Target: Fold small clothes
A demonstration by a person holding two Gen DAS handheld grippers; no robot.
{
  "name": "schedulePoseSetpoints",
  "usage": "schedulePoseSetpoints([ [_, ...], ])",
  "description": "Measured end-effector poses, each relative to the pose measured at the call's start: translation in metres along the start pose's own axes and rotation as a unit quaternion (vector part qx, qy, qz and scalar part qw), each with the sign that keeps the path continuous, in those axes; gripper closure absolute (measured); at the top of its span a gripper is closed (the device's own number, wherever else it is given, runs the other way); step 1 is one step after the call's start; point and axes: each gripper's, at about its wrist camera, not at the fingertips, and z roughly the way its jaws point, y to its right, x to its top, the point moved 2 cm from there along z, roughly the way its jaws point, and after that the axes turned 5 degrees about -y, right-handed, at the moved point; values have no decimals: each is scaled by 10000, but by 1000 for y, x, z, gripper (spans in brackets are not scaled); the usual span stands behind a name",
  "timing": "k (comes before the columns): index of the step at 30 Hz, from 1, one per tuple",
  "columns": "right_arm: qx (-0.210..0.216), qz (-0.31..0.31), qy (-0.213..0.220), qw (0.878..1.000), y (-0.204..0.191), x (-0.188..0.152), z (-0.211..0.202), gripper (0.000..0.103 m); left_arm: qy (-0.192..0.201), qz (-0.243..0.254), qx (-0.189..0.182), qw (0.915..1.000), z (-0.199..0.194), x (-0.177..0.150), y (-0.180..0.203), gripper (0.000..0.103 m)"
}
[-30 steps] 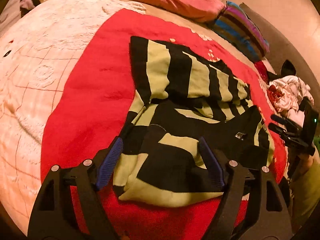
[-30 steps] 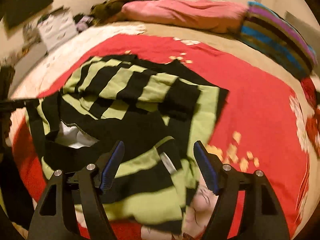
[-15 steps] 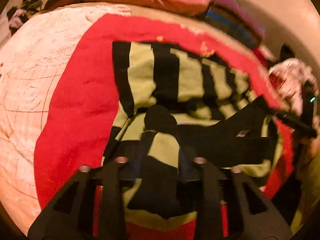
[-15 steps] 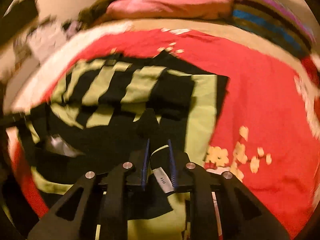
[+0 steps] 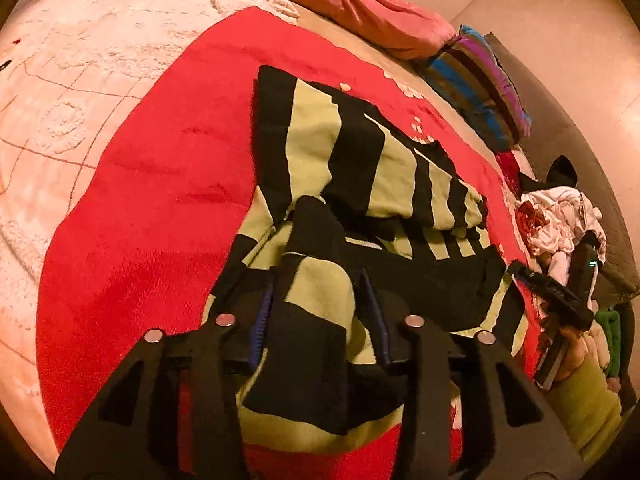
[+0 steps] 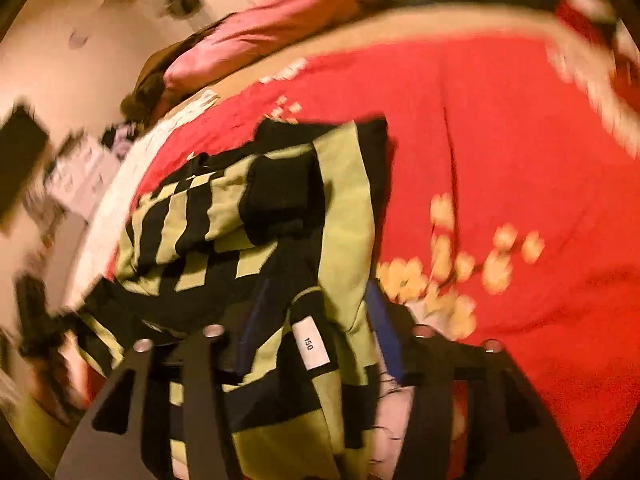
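A black and light-green striped sweater [image 5: 360,168] lies on a red blanket [image 5: 160,200] on the bed. My left gripper [image 5: 320,312] is shut on a bunched near edge of the sweater and holds it up. My right gripper [image 6: 316,320] is shut on another near part of the sweater [image 6: 248,208], where a white size tag [image 6: 311,345] shows between its fingers. The right gripper also shows at the right edge of the left wrist view [image 5: 548,292]. The sweater's far half lies folded over on the blanket.
A pink pillow [image 5: 360,4] and a striped cushion [image 5: 484,80] lie at the head of the bed. A heap of white and red clothes [image 5: 560,220] sits at the right. A white textured cover [image 5: 60,100] lies left of the red blanket.
Both grippers were open over the sweater's near edge; they have closed on the fabric and lifted it. The right wrist view has tilted and blurred.
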Motion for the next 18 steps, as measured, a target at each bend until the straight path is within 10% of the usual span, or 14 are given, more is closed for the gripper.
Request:
schedulePoseSetpoints([
  [7,-851,-2066,-158,9746,-60,-2,11,44,5,261,129,9996,0,-2,17,64],
  [13,-757,-1868,-722,9768,-54,-1,55,44,-70,468,258,9985,3,-6,26,64],
  [18,-558,-1509,-618,9850,-41,-1,49,98,12,671,537,9963,1,-5,32,94],
])
